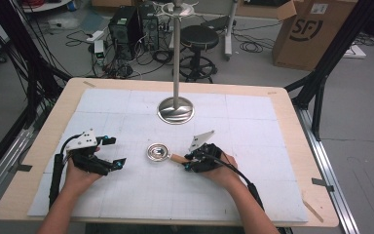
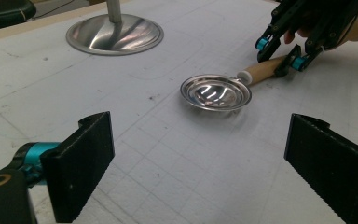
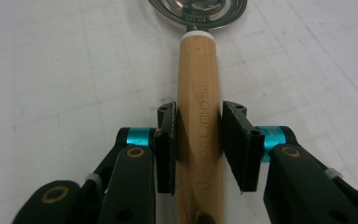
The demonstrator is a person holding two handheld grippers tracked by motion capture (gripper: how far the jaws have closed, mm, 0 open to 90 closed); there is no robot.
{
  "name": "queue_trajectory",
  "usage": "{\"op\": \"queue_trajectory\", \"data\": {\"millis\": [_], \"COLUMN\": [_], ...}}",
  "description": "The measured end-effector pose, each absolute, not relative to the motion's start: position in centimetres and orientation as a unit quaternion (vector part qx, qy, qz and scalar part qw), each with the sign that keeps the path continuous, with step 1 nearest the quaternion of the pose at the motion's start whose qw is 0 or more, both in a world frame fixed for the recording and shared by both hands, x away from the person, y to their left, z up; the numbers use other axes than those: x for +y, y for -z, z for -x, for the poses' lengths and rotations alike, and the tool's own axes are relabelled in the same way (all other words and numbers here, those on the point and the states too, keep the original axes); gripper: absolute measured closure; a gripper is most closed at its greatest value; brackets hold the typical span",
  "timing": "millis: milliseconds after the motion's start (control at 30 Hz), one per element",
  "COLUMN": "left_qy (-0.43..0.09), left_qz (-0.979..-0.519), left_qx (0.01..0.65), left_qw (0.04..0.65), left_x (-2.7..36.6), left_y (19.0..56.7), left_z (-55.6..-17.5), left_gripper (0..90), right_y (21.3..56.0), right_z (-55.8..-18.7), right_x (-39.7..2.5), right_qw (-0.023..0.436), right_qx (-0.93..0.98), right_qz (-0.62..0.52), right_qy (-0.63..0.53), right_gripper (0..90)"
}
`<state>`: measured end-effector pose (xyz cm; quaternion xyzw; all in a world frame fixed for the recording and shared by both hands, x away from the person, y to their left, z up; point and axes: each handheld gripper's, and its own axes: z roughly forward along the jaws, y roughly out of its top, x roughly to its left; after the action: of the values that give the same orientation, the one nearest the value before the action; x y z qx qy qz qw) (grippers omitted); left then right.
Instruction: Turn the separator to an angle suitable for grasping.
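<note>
Ladle [image 1: 158,152] lies flat on the white mat [image 1: 126,195], near mid-table, in front of the stand [image 1: 176,109] and apart from its base; bowl faces up, wooden handle [image 3: 199,135] points toward the person's right. Right gripper [image 1: 191,162] clamped on the handle about midway along, one jaw on each side, pads flush against the wood in the right gripper view. Left gripper [image 1: 116,152] rests on the mat to the left, jaws wide apart, nothing between them, well clear of the bowl [image 2: 216,92]. Handling estimate: steel bowl is thin, rigid and polished, so slippery and a poor place to grip; it also likely carries most of the weight, so the ladle should tip bowl-down once lifted. Wood is round in section, smooth but with more friction than the steel; expect it to roll between flat pads if grip is loose. Best hold looks like the present one, or nearer the white collar [image 3: 197,33] to cut the lever arm. Nothing fragile; a firm squeeze is safe. Handle end has a hole, partly hidden.
</note>
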<state>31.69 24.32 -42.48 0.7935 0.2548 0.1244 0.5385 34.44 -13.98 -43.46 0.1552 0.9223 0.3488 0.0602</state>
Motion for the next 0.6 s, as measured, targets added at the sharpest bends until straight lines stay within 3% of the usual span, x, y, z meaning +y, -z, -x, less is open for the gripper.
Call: {"op": "queue_trajectory", "data": {"millis": [300, 600], "left_qy": [-0.126, -0.123], "left_qz": [-0.793, -0.794], "left_qx": [0.255, 0.256], "left_qw": [0.538, 0.538], "left_x": [24.4, 24.4], "left_y": [42.5, 42.5], "left_z": [-31.7, -31.7], "left_gripper": [8.9, 8.9], "right_y": [43.2, 43.2], "right_z": [-33.7, -33.9], "right_x": [-12.2, -12.7], "right_qw": [0.062, 0.033], "right_qx": [0.922, 0.921], "right_qz": [-0.13, -0.145], "right_qy": [-0.359, -0.359], "right_gripper": [68.2, 63.1]}}
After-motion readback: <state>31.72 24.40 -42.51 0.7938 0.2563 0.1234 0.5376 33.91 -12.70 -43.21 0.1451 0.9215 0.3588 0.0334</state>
